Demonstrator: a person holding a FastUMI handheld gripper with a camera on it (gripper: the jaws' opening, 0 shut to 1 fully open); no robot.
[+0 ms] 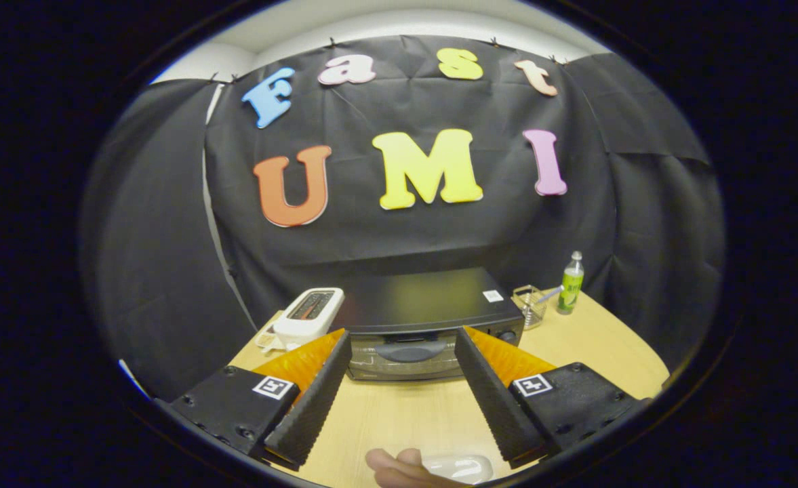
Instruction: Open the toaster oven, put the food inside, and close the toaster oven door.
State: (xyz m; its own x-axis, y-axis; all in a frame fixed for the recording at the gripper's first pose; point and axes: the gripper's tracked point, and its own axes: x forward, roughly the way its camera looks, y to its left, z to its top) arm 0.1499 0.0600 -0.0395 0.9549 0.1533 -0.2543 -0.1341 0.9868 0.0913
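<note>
Jaws [402, 379] spread wide, holding nothing. Toaster oven [426, 325] at the bench's far edge, door shut. Probably heavy and rigid; best gripped at the stiff door handle [413, 351], pulling gently on the hinged glass.

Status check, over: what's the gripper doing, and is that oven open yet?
Gripper open, holding nothing. Toaster oven just ahead of the fingers, door shut. Bare table between; nothing in the way.
</note>
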